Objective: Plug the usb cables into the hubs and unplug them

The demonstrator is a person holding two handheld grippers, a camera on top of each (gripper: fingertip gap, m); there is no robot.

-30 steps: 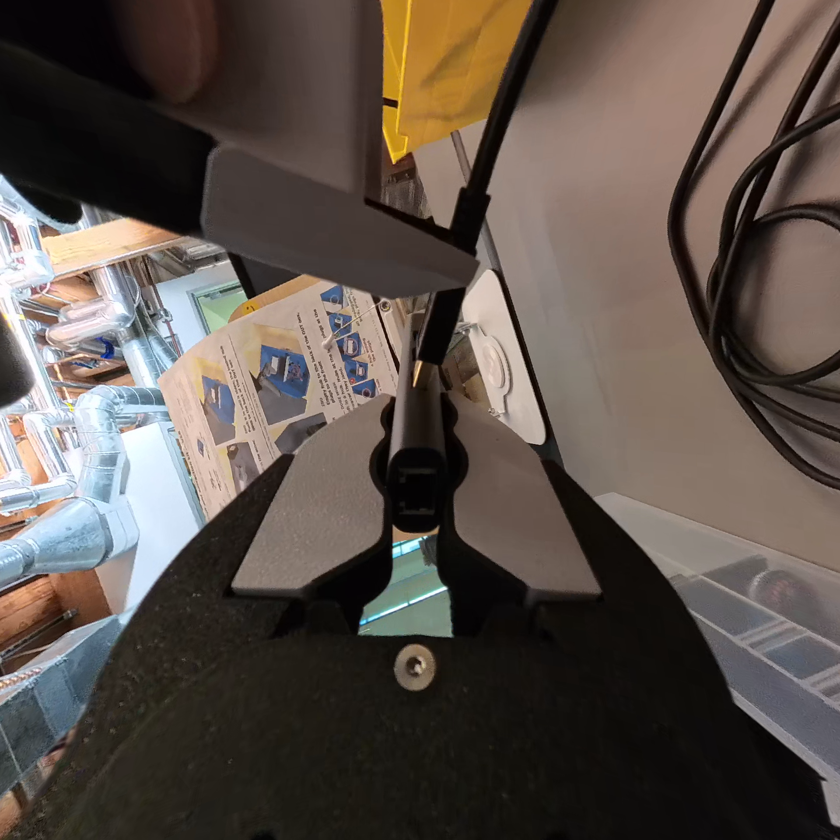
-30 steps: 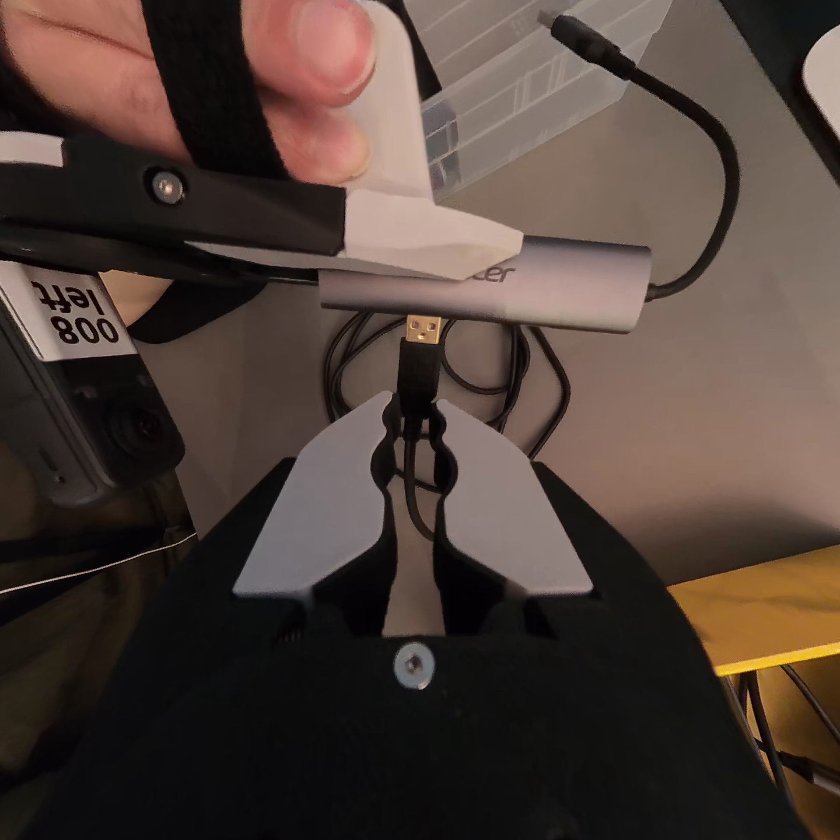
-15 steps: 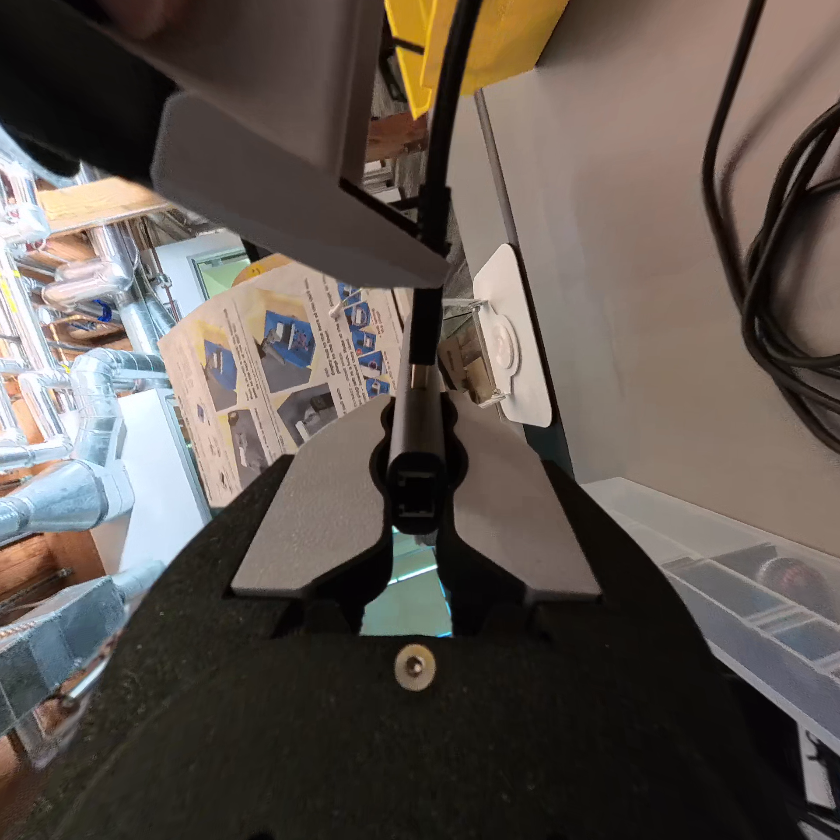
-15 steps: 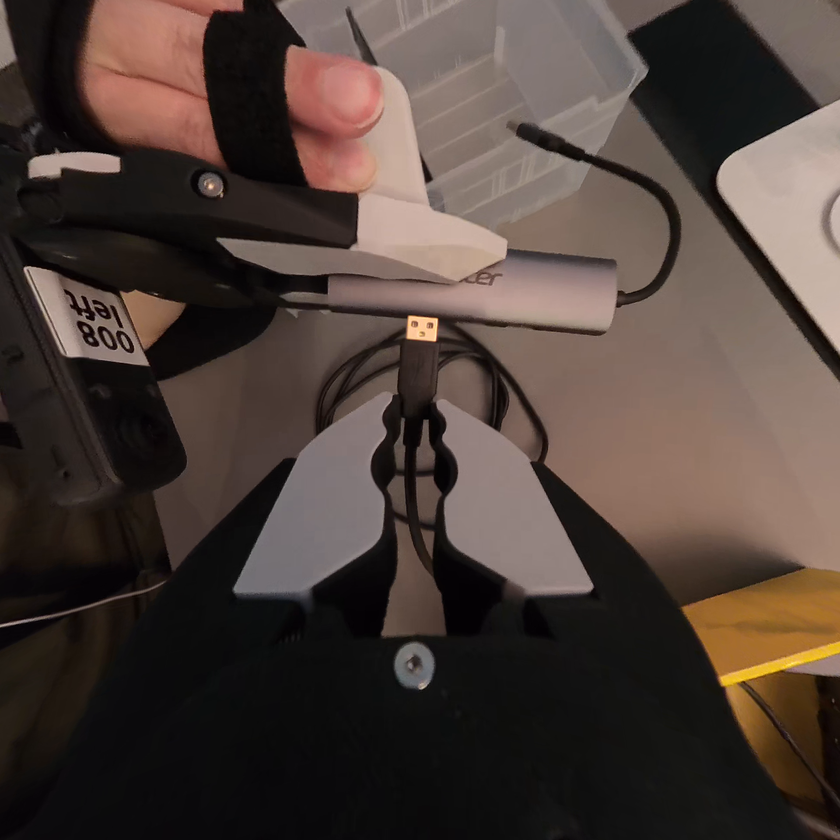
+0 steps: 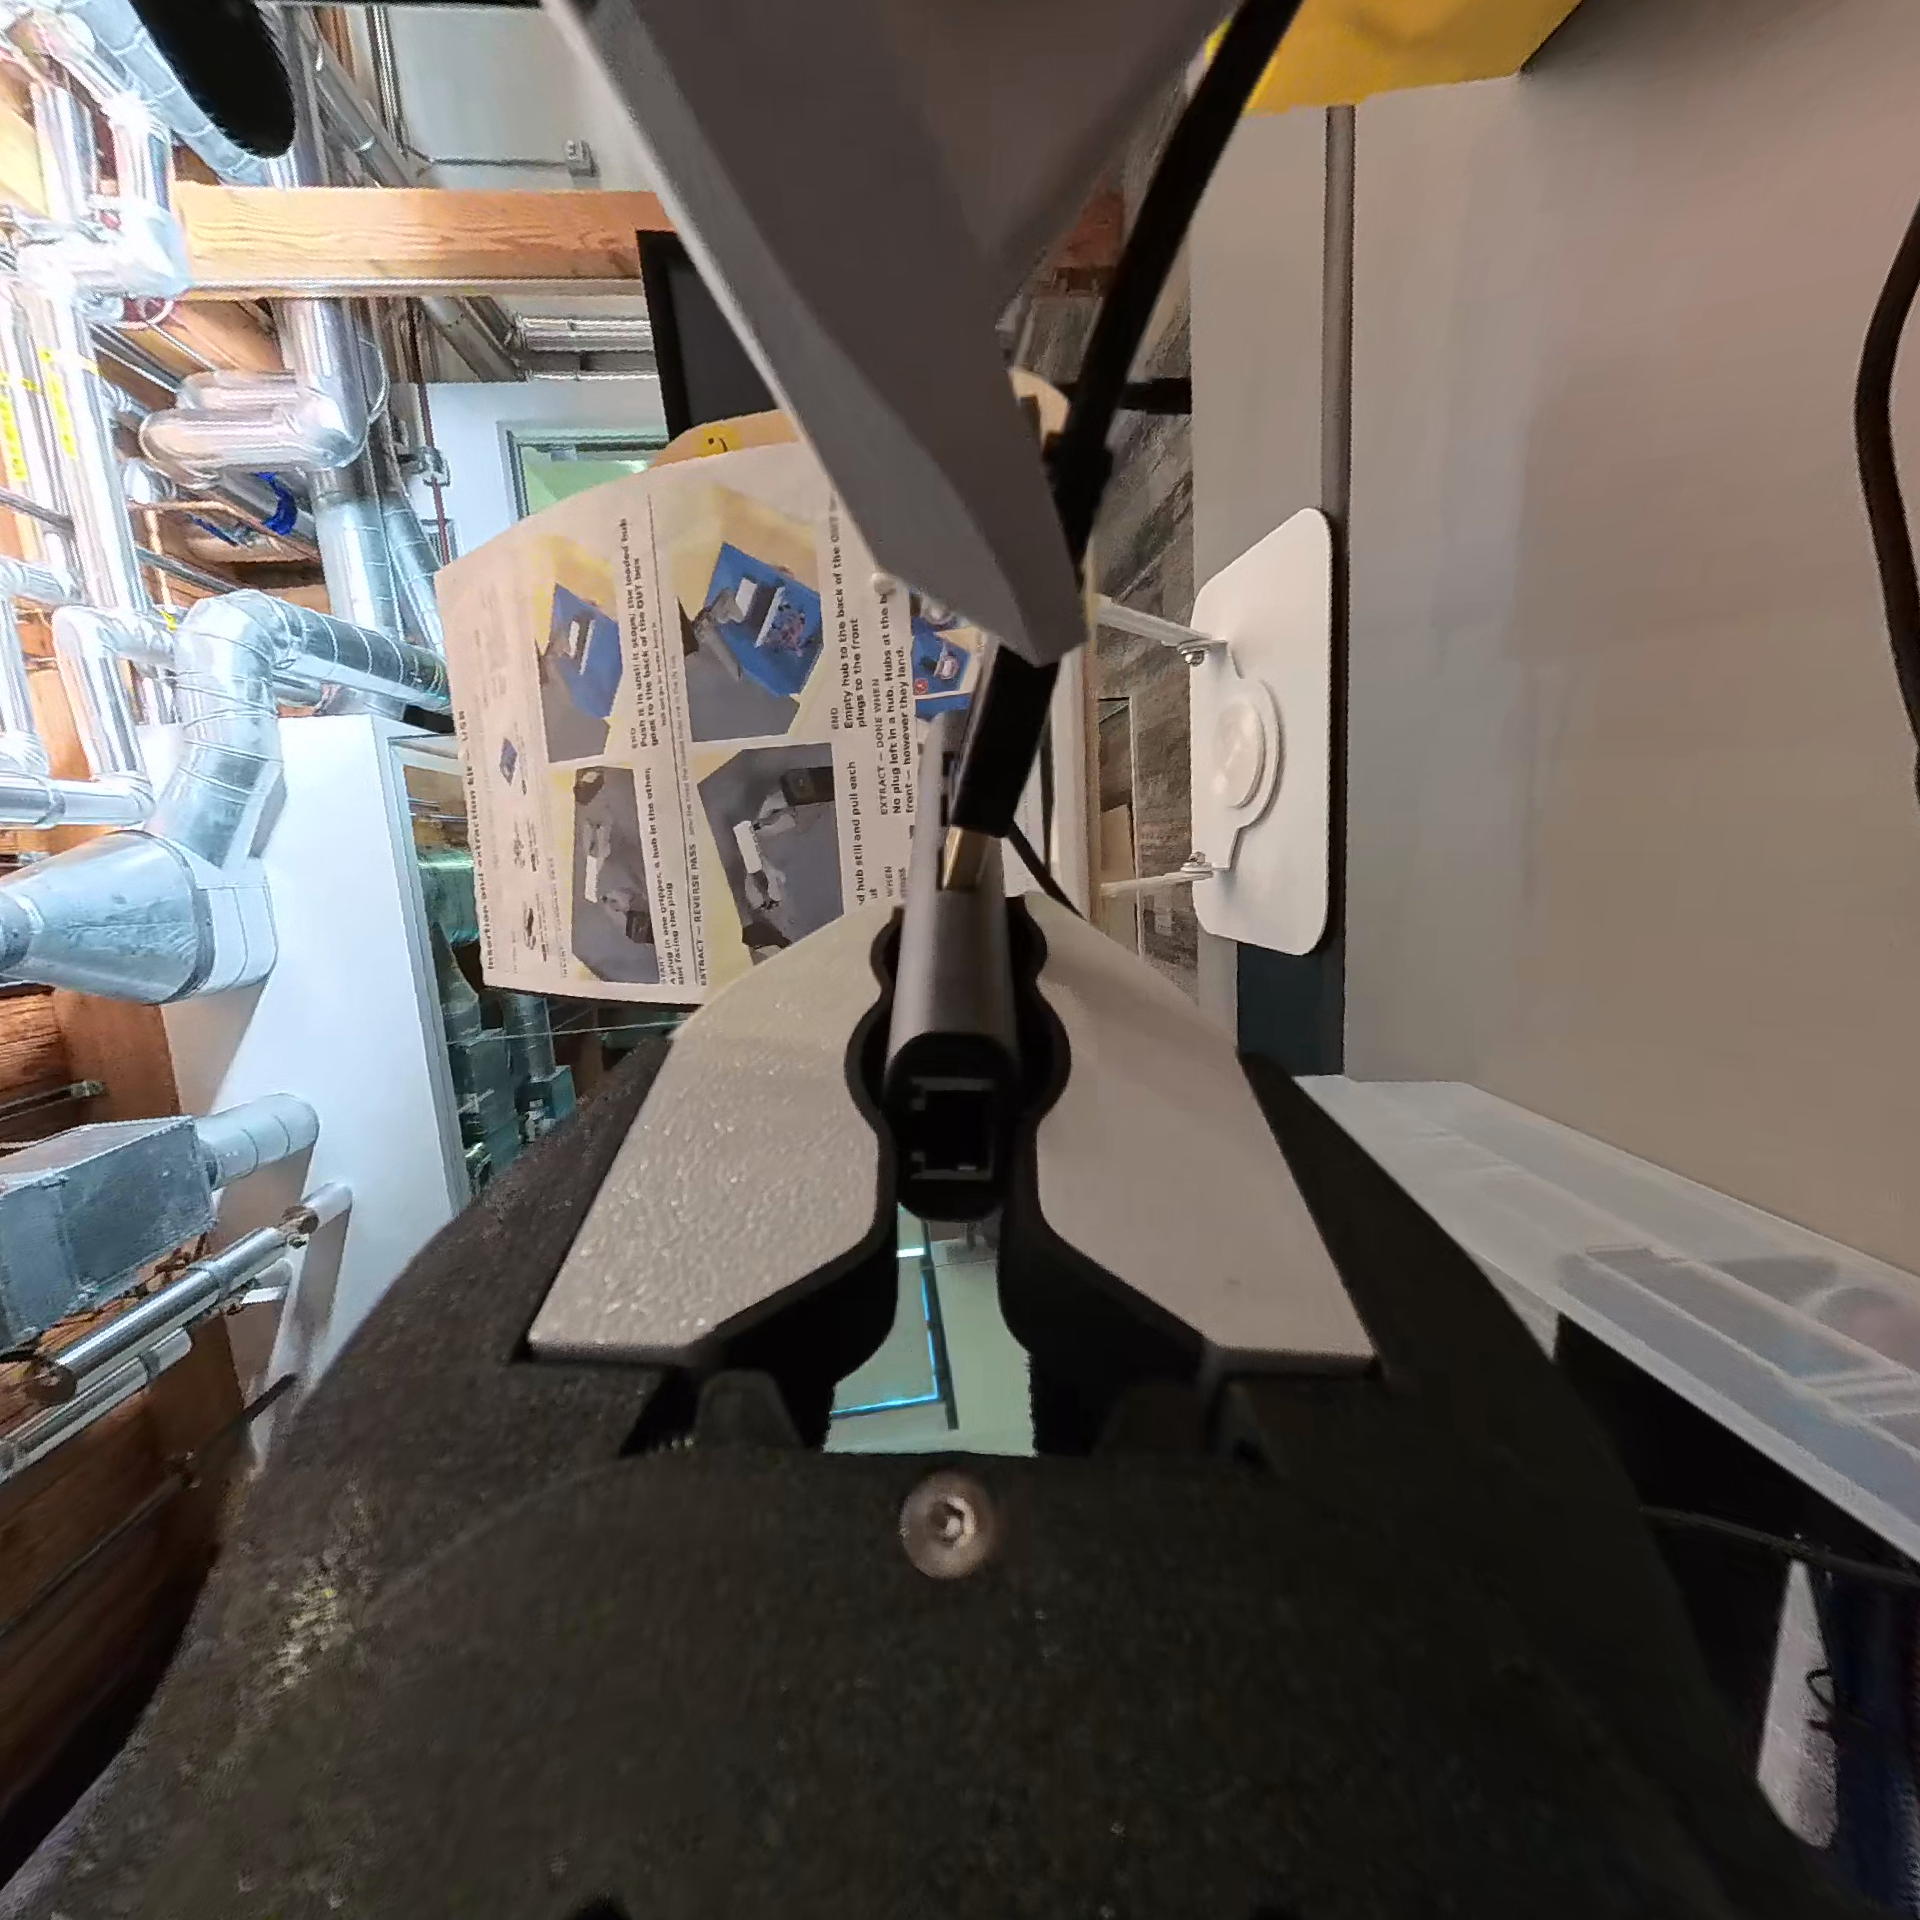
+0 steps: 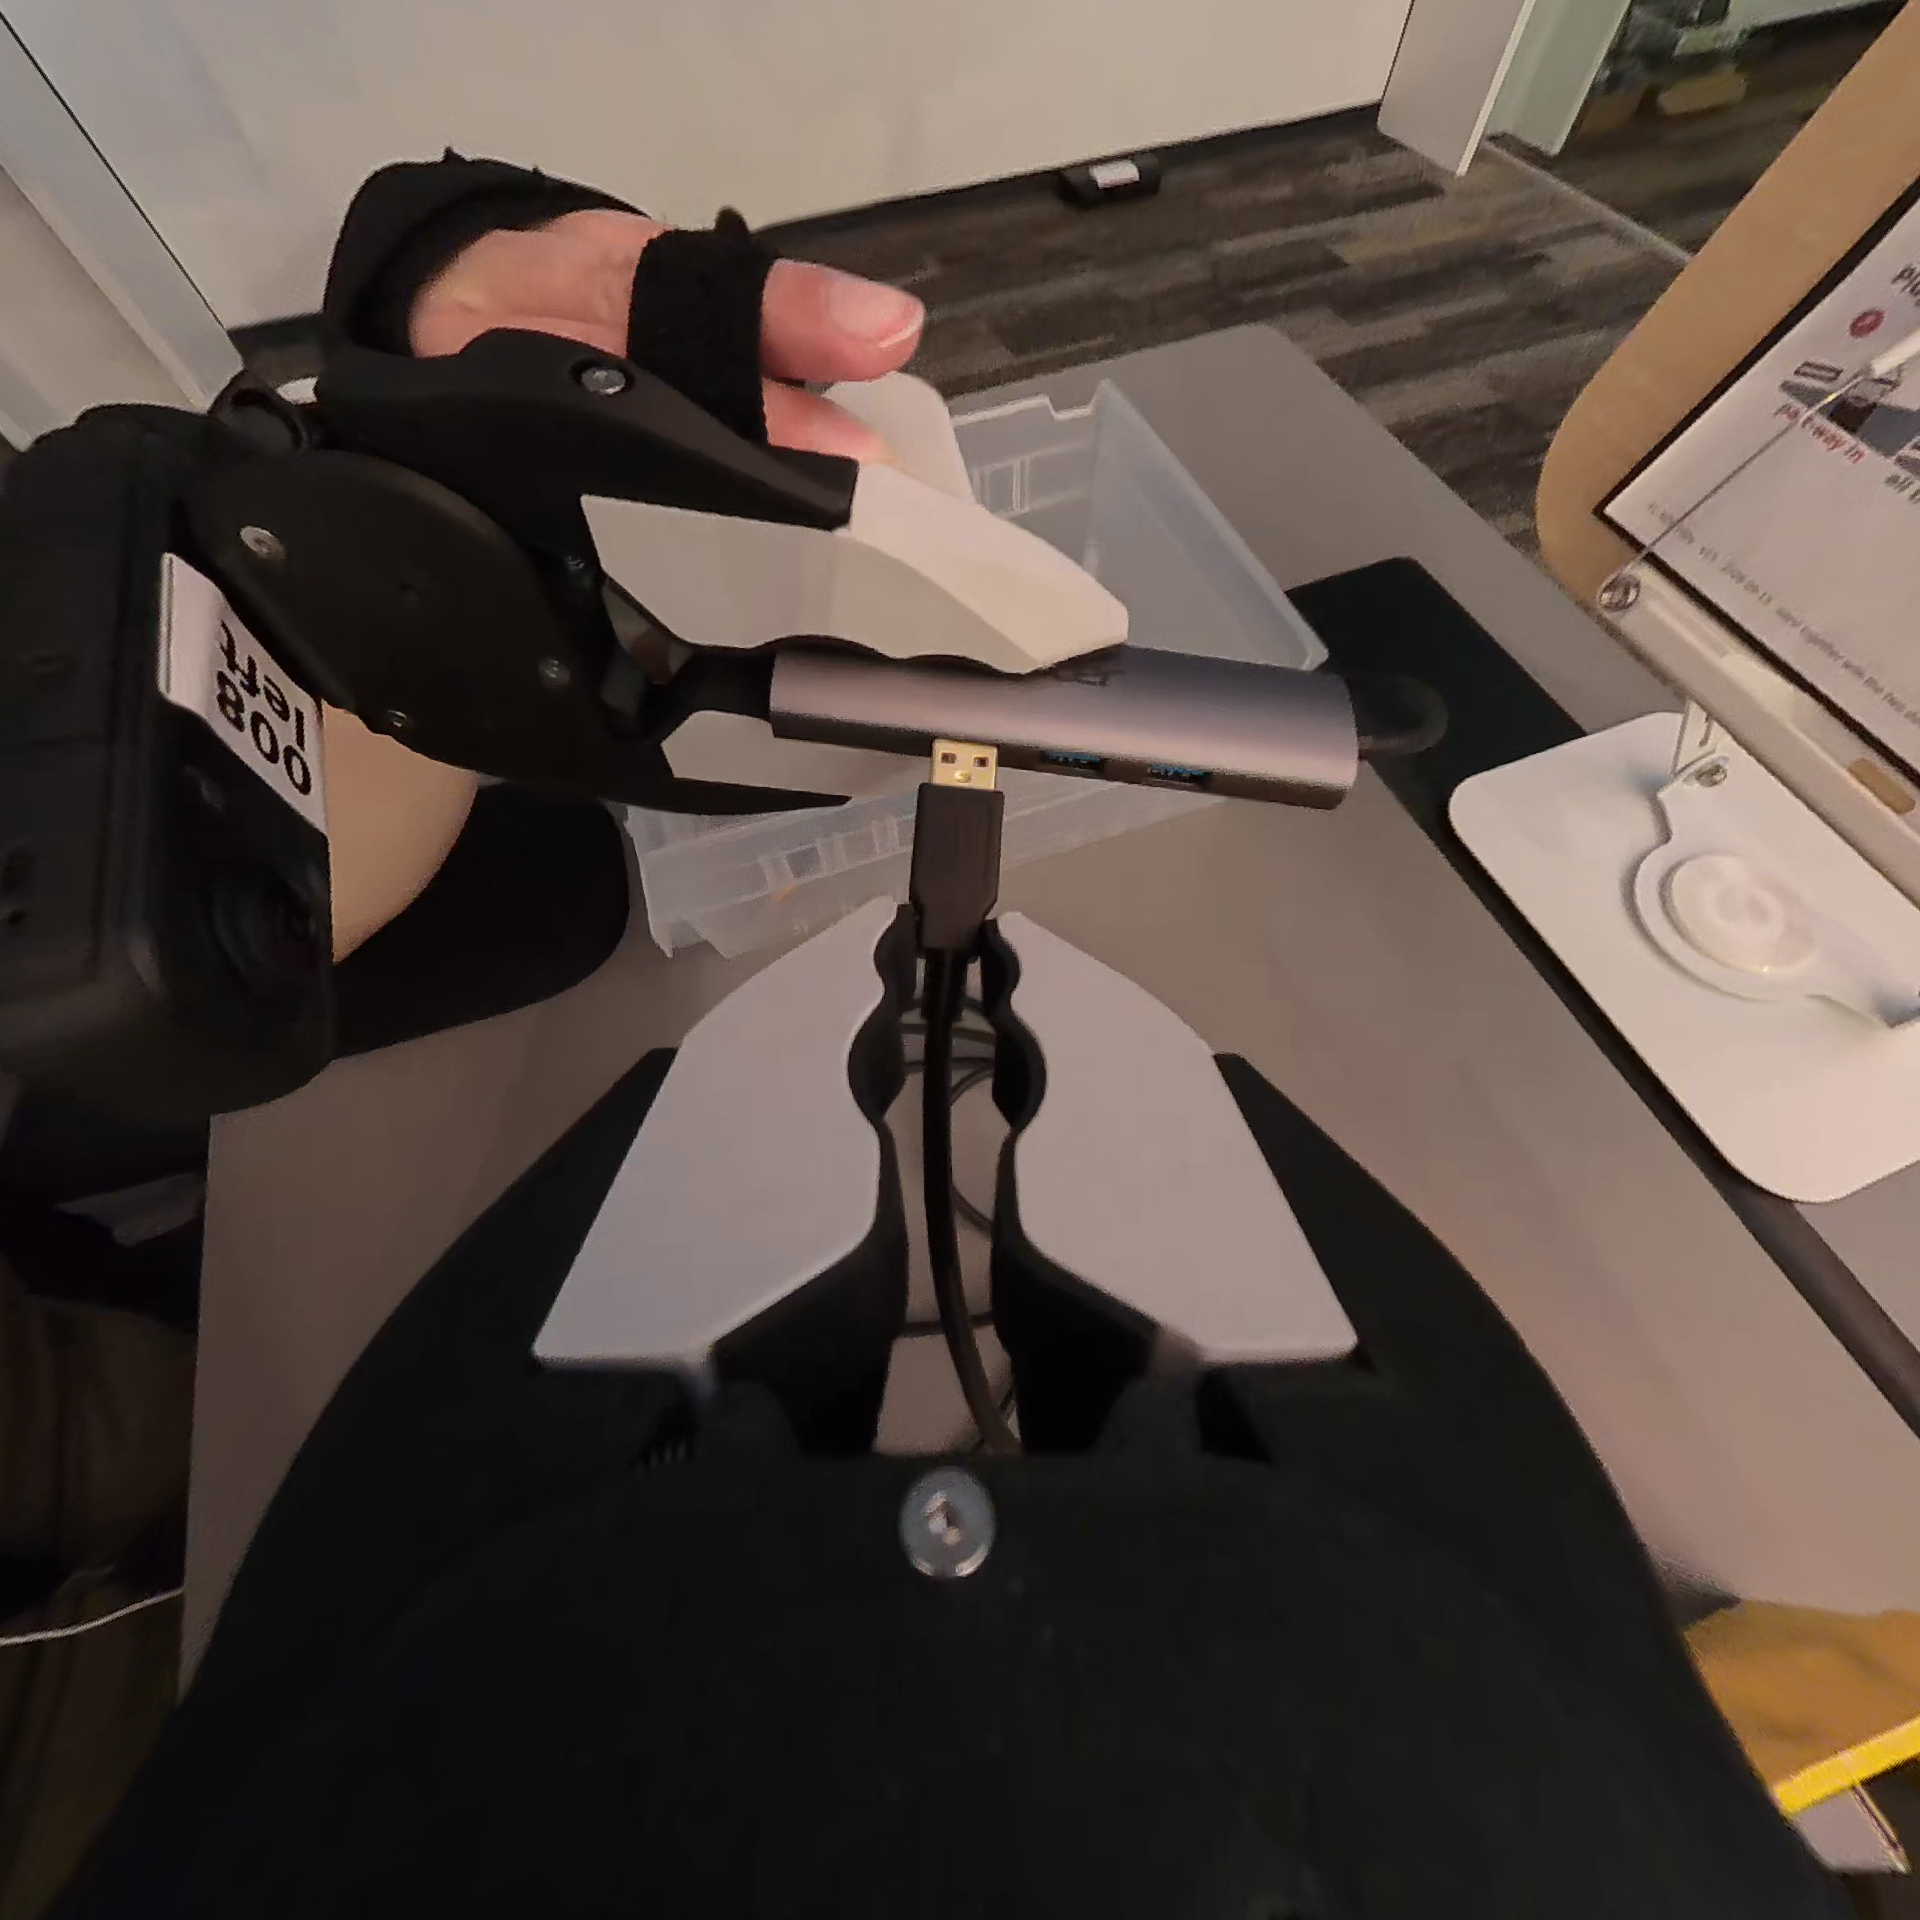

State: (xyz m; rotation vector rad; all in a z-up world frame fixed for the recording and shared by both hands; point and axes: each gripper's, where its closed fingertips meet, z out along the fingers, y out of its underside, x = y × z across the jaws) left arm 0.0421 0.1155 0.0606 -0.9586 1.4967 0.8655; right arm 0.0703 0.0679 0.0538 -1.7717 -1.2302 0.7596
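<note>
right hand-held gripper (image 6: 943, 935): USB plug (image 6: 961, 831) ahead, tip just below hub (image 6: 1195, 707) | left hand-held gripper (image 6: 727, 665): ahead-left, hub between fingers | bin (image 6: 1143, 520): behind hub, on bench (image 6: 1351, 987) | stand base (image 6: 1704, 935): right

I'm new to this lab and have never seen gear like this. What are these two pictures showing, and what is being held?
There is no robot here: a person holds a pair of hand-worked tongs in each hand, and each carries a camera looking along its fingers.

In the right wrist view, the right tongs are shut on a black USB cable with a gold plug, its tip close under the flat grey metal hub. The left tongs grip that hub from the side.

The left wrist view looks along the hub, seen end-on between the closed fingers.

On the grey table lie a clear plastic bin and a white stand base.
</note>
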